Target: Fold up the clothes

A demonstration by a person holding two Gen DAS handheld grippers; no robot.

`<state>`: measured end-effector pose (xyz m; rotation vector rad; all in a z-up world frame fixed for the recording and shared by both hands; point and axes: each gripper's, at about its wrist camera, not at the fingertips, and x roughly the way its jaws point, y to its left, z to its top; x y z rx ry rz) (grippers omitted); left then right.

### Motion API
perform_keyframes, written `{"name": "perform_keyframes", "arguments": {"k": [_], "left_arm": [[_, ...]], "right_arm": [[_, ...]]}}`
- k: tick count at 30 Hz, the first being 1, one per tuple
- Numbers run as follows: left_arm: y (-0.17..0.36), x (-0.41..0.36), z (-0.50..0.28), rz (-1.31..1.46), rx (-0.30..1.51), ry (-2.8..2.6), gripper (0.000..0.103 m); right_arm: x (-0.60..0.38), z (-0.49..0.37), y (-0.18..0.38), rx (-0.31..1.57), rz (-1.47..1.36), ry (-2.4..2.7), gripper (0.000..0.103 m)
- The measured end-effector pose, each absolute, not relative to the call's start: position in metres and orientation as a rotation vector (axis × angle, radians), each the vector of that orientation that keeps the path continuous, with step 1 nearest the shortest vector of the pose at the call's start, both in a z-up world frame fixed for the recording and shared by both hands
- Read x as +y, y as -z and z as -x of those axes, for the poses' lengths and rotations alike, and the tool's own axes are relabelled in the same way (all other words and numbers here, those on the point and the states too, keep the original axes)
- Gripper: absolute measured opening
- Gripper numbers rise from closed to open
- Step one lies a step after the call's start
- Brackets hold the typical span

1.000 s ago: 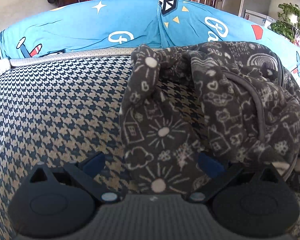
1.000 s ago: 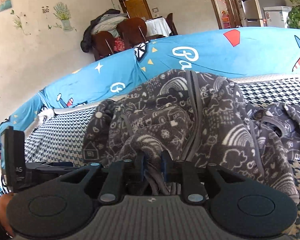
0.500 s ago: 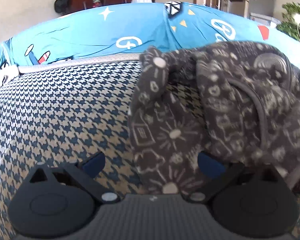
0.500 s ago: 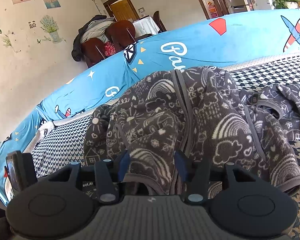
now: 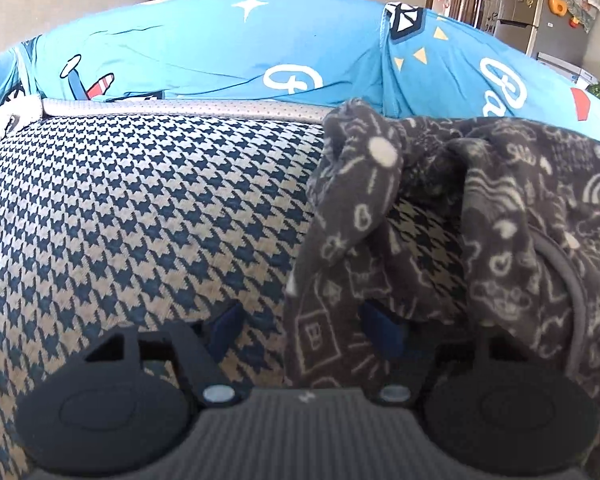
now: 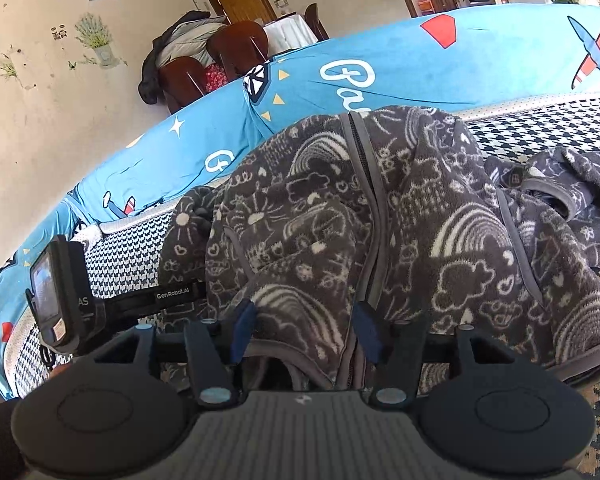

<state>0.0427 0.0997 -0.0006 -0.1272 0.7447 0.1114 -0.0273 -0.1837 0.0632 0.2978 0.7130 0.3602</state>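
Houndstooth sofa seat (image 5: 140, 208) with a blue cartoon-print cover (image 5: 204, 56) behind it carries the grey doodle-print fleece jacket (image 6: 380, 216), heaped on the right half with its zip running away from the near edge. Left gripper (image 5: 304, 330) is closing, a sleeve (image 5: 340, 248) lying between its fingers, though pad contact isn't clear; likely picking up the sleeve to draw it in. Right gripper (image 6: 306, 330) is opening, the jacket hem (image 6: 300, 354) loose between its fingers, apparently letting go.
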Motion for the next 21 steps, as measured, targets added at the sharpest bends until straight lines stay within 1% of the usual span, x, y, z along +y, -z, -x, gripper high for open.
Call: {"name": "perform_keyframes", "arguments": {"k": [1, 3, 4, 6, 8, 11, 14, 21], "left_arm": [[0.001, 0.099, -0.045, 0.118, 0.74, -0.117, 0.061], [0.0, 0.097, -0.049, 0.112, 0.735, -0.117, 0.048], [-0.001, 0.095, -0.051, 0.106, 0.734, -0.119, 0.044], [-0.004, 0.091, -0.055, 0.088, 0.731, -0.126, 0.022], [-0.008, 0.086, -0.057, 0.054, 0.72, -0.143, 0.015], [-0.015, 0.081, -0.059, -0.011, 0.687, -0.185, 0.011], [-0.026, 0.085, -0.067, -0.061, 0.659, -0.234, 0.011], [-0.054, 0.122, -0.095, -0.12, 0.606, -0.375, 0.011]], "right_arm": [[-0.183, 0.027, -0.063, 0.714, -0.299, -0.36, 0.055], [-0.183, 0.025, -0.062, 0.718, -0.3, -0.358, 0.055], [-0.183, 0.025, -0.061, 0.72, -0.301, -0.356, 0.055], [-0.183, 0.023, -0.06, 0.723, -0.303, -0.351, 0.056], [-0.184, 0.022, -0.06, 0.726, -0.308, -0.348, 0.056], [-0.185, 0.021, -0.059, 0.728, -0.316, -0.344, 0.056], [-0.184, 0.021, -0.059, 0.728, -0.312, -0.344, 0.056], [-0.177, 0.021, -0.062, 0.712, -0.288, -0.364, 0.056]]}}
